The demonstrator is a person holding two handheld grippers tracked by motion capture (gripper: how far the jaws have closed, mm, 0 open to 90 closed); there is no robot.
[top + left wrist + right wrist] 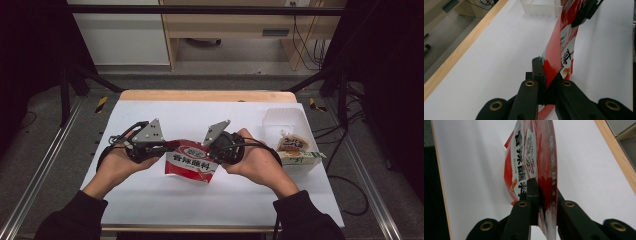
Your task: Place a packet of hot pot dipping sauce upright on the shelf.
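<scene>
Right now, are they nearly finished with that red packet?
Done: both grips are on. The left hand-held gripper and right hand-held gripper each pinch an upper corner of the red packet, held above the white table. The packet looks unopened. Likely left: tearing it, or moving it to the clear tray.

The white tabletop (150, 200) is lit evenly from above, while the surroundings beyond its edges are left dark. Soft shadows are cast under the red packet (190, 161). In the gripper views, glare is seen on the packet's glossy film, and its nearest edge is blurred.
</scene>
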